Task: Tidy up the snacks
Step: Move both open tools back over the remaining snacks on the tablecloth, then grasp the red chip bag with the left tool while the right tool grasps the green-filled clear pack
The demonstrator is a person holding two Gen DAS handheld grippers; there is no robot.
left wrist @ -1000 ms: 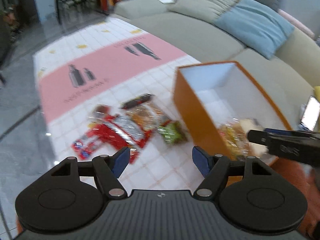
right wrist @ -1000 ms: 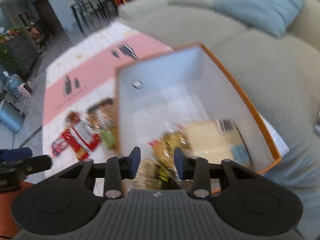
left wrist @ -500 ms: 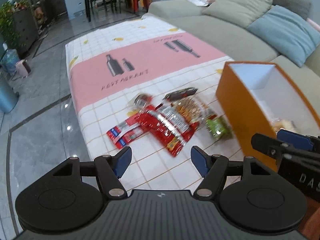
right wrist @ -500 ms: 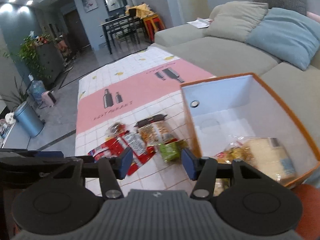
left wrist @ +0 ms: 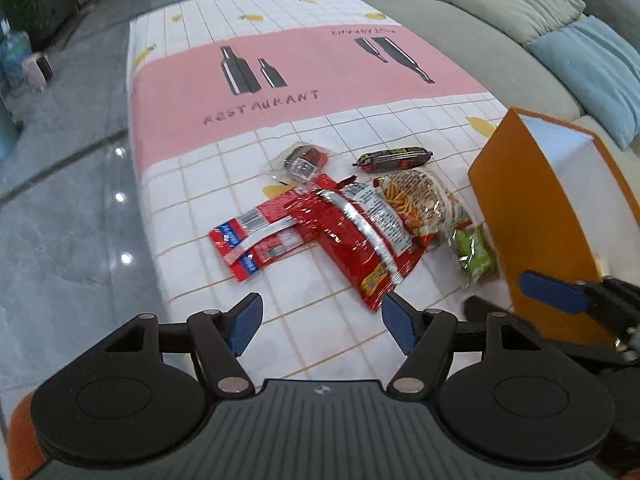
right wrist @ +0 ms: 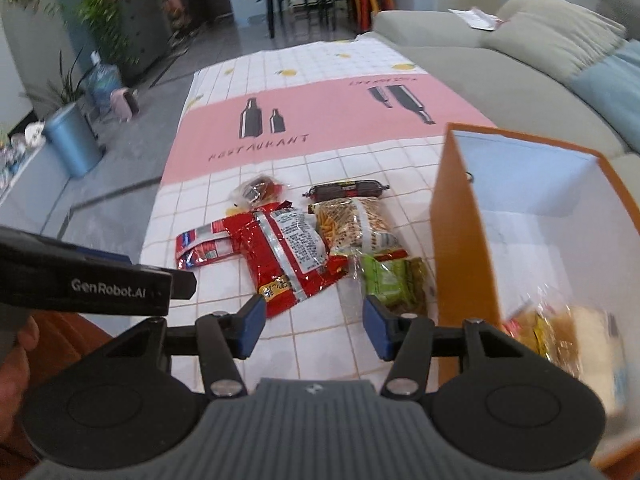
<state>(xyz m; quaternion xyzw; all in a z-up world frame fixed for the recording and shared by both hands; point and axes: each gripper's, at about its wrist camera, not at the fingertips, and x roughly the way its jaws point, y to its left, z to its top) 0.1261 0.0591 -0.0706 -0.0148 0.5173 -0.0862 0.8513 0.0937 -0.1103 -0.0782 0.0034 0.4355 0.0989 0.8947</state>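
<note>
Grippers both gape empty: left gripper [left wrist: 322, 322], right gripper [right wrist: 314, 326]. Right should pinch the green pack [right wrist: 390, 280] by its edge, then lift clear over the box [right wrist: 456, 216] wall.

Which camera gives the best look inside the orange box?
The right wrist view: it looks into the orange box, showing its white inside and snacks there. The left wrist view shows mostly its orange outer wall.
</note>
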